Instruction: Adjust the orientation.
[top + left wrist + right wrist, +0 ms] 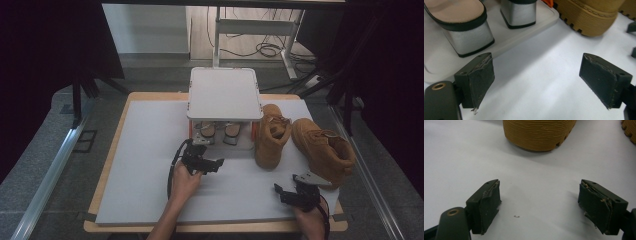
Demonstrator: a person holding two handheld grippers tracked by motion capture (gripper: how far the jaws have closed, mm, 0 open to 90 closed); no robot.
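The left gripper (207, 162) has its jaws spread wide with nothing between them, only bare white surface (544, 75) showing in the gap; they point at the near edge of a low white tray (499, 47) just beyond. On that tray stand two block-heeled sandals (220, 131) side by side, silver heels (470, 40) toward the gripper, tucked under a small white two-tier rack (224, 92) at the far middle of the surface. The right gripper (287, 192) rests at the near right, its jaws likewise spread and empty, facing the ridged sole of a tan boot (539, 132) a little farther off. In the high view two tan boots sit to the right of the rack: one (271, 135) just beside the tray, the other (325, 150) farther right, toe toward the near edge. The sandals look already shelved, so the step in hand appears to be the left gripper coming clear of them, with the boots left to deal with. The next move probably calls for either gripper to reach a boot, close on a firm part such as the collar or heel, and lift it without tipping.
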